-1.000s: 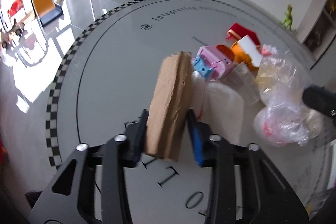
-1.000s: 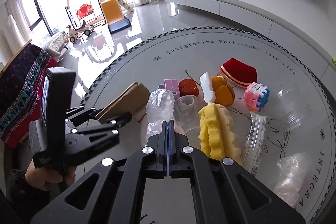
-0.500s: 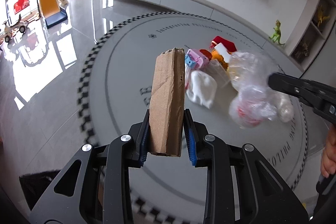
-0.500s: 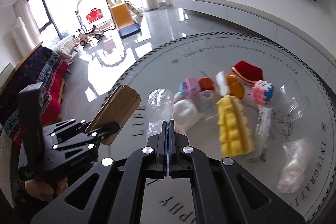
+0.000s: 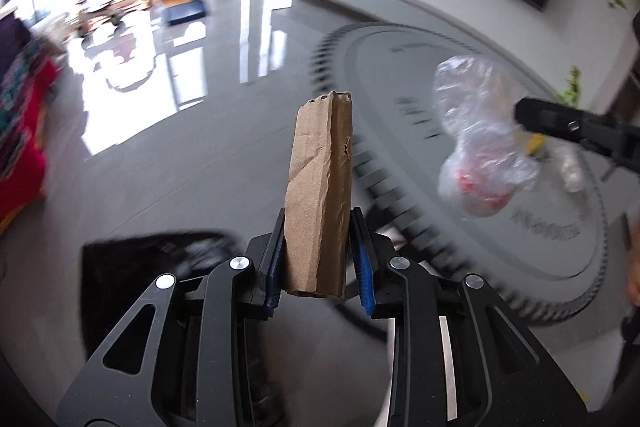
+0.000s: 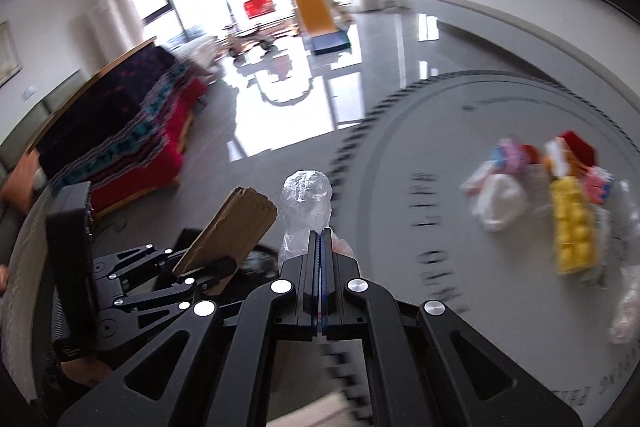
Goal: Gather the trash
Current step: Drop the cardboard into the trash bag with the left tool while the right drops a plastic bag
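My left gripper (image 5: 318, 251) is shut on a flattened brown cardboard piece (image 5: 320, 195), held upright past the edge of the round grey table (image 5: 500, 235). My right gripper (image 6: 320, 247) is shut on a crumpled clear plastic bag (image 6: 306, 203); the bag also shows in the left wrist view (image 5: 480, 143) hanging over the table rim. In the right wrist view the left gripper with the cardboard (image 6: 232, 231) is just left of the bag. A dark bin opening (image 5: 152, 259) lies below the left gripper.
On the table remain a yellow foam piece (image 6: 574, 231), a white wad (image 6: 500, 199), pink and red toys (image 6: 516, 155) and more clear plastic (image 6: 626, 311). A sofa with a red blanket (image 6: 128, 147) and a toy slide (image 6: 316, 11) stand on the glossy floor.
Both grippers have swung left, off the table centre toward its edge and the floor, carrying the cardboard and the plastic bag. The dark bin has come into view.
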